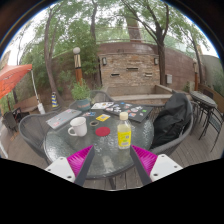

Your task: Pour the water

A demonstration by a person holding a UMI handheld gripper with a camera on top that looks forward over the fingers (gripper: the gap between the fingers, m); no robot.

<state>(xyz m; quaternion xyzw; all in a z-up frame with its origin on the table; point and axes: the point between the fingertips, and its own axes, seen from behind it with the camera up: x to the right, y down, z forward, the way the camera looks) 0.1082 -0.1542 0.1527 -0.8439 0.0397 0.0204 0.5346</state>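
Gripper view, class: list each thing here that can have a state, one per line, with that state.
bottle: upright on the table, cap on, yellow liquid inside, beyond the fingers.
mug: upright on the table, left of the bottle; contents cannot be seen.
gripper: open, holding nothing, short of the table.
backpack: resting on a chair beside the table.
table: round glass top, bearing bottle, mug and flat items.

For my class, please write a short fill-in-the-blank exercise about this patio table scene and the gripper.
1. The bottle on the glass table has a ____ cap.
2. The mug left of the bottle is ____ in colour.
3. The gripper fingers are ____, holding nothing.
4. The bottle stands ____ the fingertips, not between them.

Missing words: red; white; open; beyond
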